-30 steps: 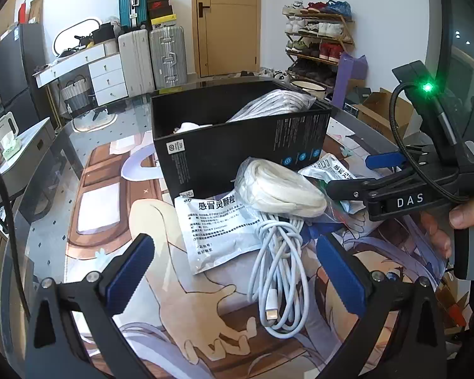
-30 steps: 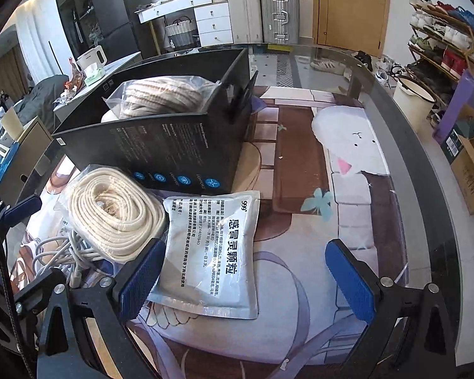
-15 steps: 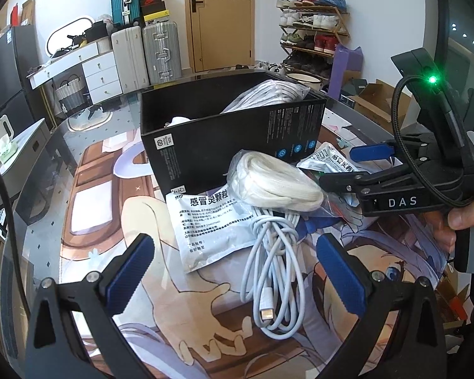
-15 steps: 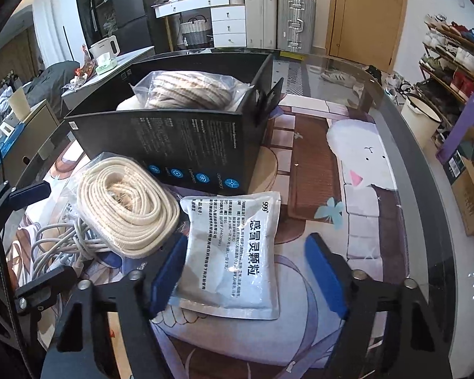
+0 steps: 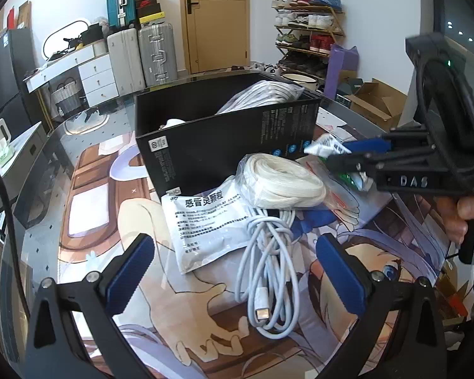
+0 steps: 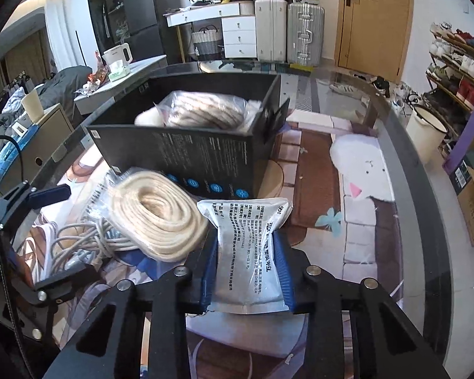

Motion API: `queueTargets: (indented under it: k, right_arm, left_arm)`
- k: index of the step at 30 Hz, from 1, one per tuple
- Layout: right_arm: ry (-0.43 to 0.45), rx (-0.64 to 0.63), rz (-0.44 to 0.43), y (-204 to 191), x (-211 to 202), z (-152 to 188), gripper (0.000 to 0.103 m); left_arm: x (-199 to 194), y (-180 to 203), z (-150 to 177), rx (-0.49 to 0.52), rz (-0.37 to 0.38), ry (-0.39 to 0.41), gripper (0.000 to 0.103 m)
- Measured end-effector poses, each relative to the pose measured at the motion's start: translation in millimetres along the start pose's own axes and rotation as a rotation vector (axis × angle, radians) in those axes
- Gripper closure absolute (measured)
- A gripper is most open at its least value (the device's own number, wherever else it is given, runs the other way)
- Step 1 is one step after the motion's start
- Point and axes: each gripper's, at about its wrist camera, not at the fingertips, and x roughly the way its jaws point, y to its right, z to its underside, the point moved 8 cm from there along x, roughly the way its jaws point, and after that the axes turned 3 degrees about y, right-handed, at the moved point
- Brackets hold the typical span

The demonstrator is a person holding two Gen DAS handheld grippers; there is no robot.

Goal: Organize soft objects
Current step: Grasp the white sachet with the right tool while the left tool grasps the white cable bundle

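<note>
My right gripper (image 6: pixel 246 262) is shut on a white medicine pouch (image 6: pixel 248 249) and holds it lifted, in front of the open black box (image 6: pixel 186 154). The box holds a bagged rope coil (image 6: pixel 202 110). In the left wrist view the right gripper (image 5: pixel 338 154) grips the same pouch (image 5: pixel 324 145) beside the box (image 5: pixel 224 145). A second white pouch (image 5: pixel 205 224) lies flat on the table. A bagged cream rope coil (image 5: pixel 281 180) rests on a bundle of white cable (image 5: pixel 268 268). My left gripper (image 5: pixel 233 271) is open and empty, hovering over the cable.
The glass table (image 6: pixel 407 170) carries a printed anime mat (image 5: pixel 161 312). Suitcases (image 5: pixel 142 53), a white dresser (image 5: pixel 79 75) and a shoe rack (image 5: pixel 306 31) stand beyond the table. A cardboard box (image 5: pixel 376 104) sits on the floor at the right.
My right gripper closed on the white pouch and lifted it off the table. My left gripper stayed open and shifted only slightly.
</note>
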Motion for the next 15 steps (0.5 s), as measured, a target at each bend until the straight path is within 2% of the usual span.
queueTargets:
  k: [2, 6, 8, 10, 14, 15]
  right_arm:
    - [0.015, 0.005, -0.001, 0.9, -5.6, -2.8, 0.069]
    - [0.031, 0.006, -0.003, 2.3, -12.1, -6.7, 0.069]
    - [0.032, 0.008, -0.003, 2.6, -13.4, -6.7, 0.069]
    - [0.031, 0.009, -0.005, 2.8, -13.7, -6.8, 0.069]
    - [0.031, 0.007, -0.007, 2.9, -13.5, -6.1, 0.069]
    - [0.031, 0.005, -0.008, 2.7, -13.7, -6.2, 0.069]
  left_arm:
    - [-1.1, 2.6, 0.7, 0.011, -0.001, 0.002, 0.003]
    - [0.4, 9.6, 2.6, 0.041, 0.004, -0.004, 0.023]
    - [0.6, 10.8, 2.9, 0.046, 0.008, -0.006, 0.029]
    - [0.6, 12.1, 2.9, 0.050, 0.018, -0.007, 0.041]
    - [3.4, 16.6, 2.5, 0.067, 0.027, -0.021, 0.051]
    - [3.4, 18.3, 2.8, 0.074, 0.032, -0.022, 0.057]
